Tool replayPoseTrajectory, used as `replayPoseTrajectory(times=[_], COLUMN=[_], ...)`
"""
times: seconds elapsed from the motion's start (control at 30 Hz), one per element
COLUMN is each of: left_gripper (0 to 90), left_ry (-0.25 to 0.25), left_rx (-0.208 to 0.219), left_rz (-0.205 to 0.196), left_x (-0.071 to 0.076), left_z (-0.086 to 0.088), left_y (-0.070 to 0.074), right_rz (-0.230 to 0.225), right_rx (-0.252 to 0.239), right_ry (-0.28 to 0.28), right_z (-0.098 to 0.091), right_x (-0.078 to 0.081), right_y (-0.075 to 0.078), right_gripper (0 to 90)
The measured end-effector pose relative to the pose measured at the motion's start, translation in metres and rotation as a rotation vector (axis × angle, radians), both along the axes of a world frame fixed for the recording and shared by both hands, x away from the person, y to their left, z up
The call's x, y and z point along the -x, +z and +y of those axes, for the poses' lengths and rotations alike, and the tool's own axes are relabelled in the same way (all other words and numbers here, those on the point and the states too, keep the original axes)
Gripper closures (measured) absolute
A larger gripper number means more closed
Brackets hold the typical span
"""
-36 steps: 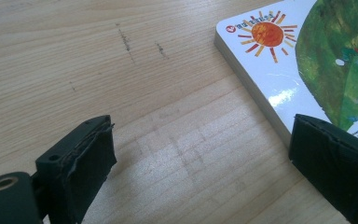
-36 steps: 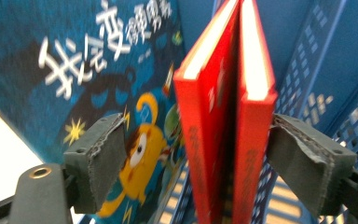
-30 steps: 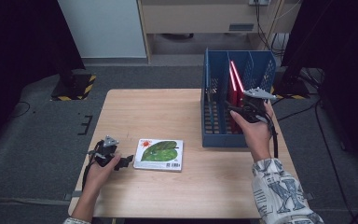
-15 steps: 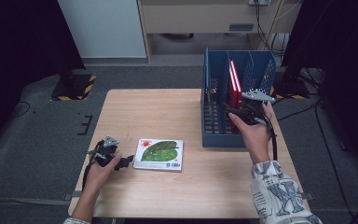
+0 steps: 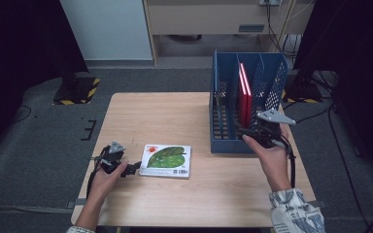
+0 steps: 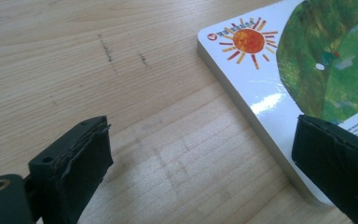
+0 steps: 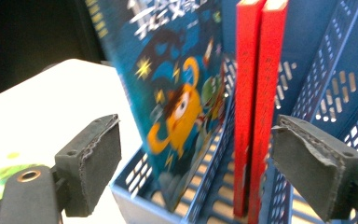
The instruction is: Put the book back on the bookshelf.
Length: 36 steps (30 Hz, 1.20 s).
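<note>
The left hand-held gripper (image 5: 135,168), jaws apart and empty, rests on the desk (image 5: 175,121) just left of the flat green book (image 5: 166,160), whose long axis runs left-right. The right hand-held gripper (image 5: 241,132), jaws just opened with nothing between them, sits at the blue rack (image 5: 223,104), well apart.

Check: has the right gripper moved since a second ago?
Yes. In the high view the right gripper has backed toward the blue file rack's near edge, away from the red books; its jaws have just been opening, gripping nothing.

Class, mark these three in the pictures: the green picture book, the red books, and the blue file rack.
Green picture book (image 5: 167,160), high view, cover centre.
Red books (image 7: 256,93), right gripper view, spines.
Blue file rack (image 5: 276,82), high view, right perforated wall.
</note>
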<state>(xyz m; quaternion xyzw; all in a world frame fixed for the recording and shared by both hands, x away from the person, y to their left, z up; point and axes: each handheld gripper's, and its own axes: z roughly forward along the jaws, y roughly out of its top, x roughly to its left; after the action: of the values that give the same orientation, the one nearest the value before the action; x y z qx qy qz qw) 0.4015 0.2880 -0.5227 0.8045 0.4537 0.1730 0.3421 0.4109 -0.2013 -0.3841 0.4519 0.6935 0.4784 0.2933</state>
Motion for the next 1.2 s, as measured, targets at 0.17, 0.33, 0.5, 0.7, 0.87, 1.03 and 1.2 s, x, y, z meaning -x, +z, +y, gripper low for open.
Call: replayPoseTrajectory(times=[0.17,0.33,0.5,0.7,0.87,1.03,1.2], left_gripper=[4.2,4.5,4.5,10.1,8.5,7.3,7.3], left_ry=[-0.002,-0.007,-0.013,-0.047,-0.079,-0.091,-0.095], left_rx=[0.013,0.008,0.025,0.043,0.037,0.014,0.011], left_rz=[-0.008,-0.016,-0.036,-0.063,-0.074,-0.069,-0.055], left_x=[0.000,0.002,0.007,0.012,0.016,0.014,0.009], left_z=[-0.001,-0.001,-0.002,-0.009,-0.024,-0.032,-0.034], left_y=[0.000,0.002,0.004,0.009,0.011,0.008,0.005], right_rz=[-0.006,-0.006,0.032,0.132,0.156,0.184,0.209], right_rx=[-0.011,-0.001,0.013,0.022,0.069,0.108,0.135], right_ry=[0.052,0.121,0.203,0.316,0.373,0.413,0.416], right_z=[0.003,0.014,0.037,0.076,0.102,0.114,0.120], right_x=[0.026,0.046,0.057,0.068,0.070,0.067,0.060], right_y=[-0.011,-0.024,-0.042,-0.074,-0.087,-0.099,-0.110], right_gripper=[15.9,15.0,14.8,27.0,32.0,37.7,33.8])
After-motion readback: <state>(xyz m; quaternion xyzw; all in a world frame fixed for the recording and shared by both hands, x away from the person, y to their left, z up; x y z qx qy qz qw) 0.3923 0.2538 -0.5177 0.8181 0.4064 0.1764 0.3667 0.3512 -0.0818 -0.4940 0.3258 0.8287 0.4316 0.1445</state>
